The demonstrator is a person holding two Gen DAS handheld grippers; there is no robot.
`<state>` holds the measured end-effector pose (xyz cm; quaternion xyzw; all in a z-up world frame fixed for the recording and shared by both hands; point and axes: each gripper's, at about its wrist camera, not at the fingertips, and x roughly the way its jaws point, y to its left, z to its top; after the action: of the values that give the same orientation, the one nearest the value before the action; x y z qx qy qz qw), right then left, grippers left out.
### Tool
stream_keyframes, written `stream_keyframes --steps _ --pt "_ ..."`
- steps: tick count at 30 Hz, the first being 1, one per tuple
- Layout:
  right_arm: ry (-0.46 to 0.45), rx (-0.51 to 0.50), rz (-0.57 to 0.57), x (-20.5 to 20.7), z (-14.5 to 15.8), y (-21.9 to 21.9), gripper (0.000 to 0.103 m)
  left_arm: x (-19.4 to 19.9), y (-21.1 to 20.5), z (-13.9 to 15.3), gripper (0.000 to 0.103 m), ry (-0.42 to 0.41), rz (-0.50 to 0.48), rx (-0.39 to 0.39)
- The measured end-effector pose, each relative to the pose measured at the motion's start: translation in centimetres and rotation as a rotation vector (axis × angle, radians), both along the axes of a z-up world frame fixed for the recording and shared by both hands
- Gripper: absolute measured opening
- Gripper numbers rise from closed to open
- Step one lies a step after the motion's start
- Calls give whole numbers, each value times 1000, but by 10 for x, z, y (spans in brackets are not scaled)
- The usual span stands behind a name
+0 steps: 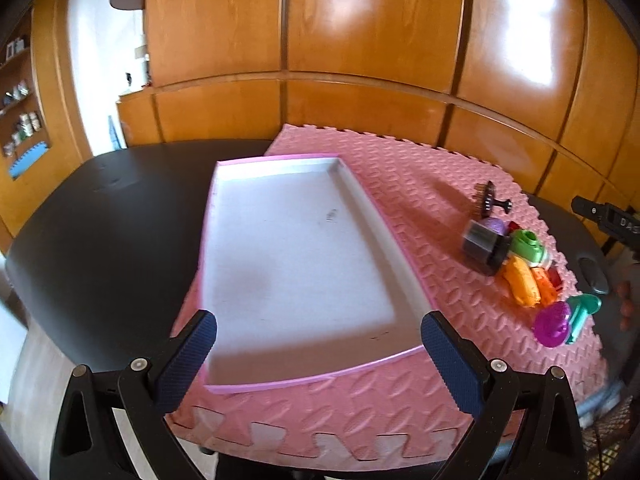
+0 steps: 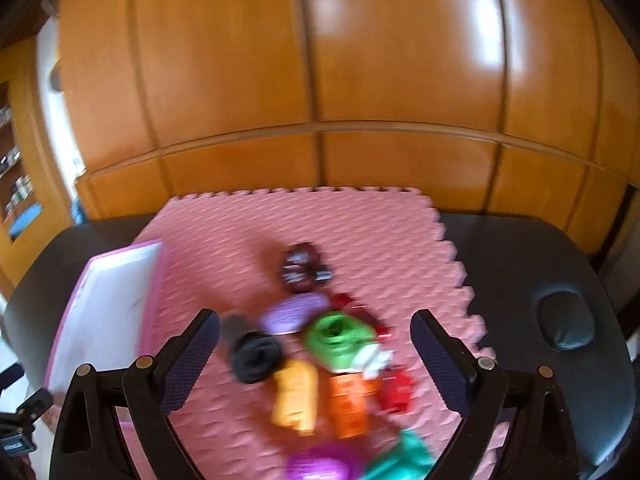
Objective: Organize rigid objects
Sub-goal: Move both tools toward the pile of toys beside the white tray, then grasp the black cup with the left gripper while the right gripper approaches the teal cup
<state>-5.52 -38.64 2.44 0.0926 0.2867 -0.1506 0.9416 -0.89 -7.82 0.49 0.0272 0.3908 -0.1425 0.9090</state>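
Note:
An empty white tray with a pink rim (image 1: 280, 386) lies on a pink foam mat (image 1: 400, 200). My left gripper (image 1: 319, 354) is open above the tray's near edge, holding nothing. To the tray's right is a heap of small plastic items: a black brush (image 1: 489, 199), a dark cylinder (image 1: 482, 249), a green piece (image 1: 526, 245), a yellow piece (image 1: 522, 286), a purple disc (image 1: 552, 325) and a teal piece (image 1: 582, 312). My right gripper (image 2: 315, 354) hangs open over this heap, with the green piece (image 2: 338, 338), yellow piece (image 2: 296, 392) and orange piece (image 2: 350, 404) below it. This view is blurred.
The mat covers part of a dark round table (image 1: 100, 220). Wooden cabinet doors (image 1: 360, 40) stand right behind it. A shelf with small items (image 1: 20, 120) is at the far left. The tray's corner (image 2: 120, 292) appears at the left of the right wrist view.

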Motion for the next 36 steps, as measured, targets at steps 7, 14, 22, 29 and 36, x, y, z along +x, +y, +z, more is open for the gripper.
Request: stream_keyframes --steps 7,14,22,29,36 --pt "3 118 -154 -18 -25 -81 98 -2 -24 -2 103 23 -104 -8" --pt "-5 305 -189 -25 -43 -108 98 5 -52 -3 103 71 -191 -47" --pt "7 306 -164 -21 -44 -105 98 18 -100 2 103 58 -295 -12" --pt "13 301 -160 -20 -44 -104 98 39 -136 -8 103 120 -330 -58" --pt "7 300 -160 -21 -42 -105 98 64 -167 -21 103 194 -336 -17"
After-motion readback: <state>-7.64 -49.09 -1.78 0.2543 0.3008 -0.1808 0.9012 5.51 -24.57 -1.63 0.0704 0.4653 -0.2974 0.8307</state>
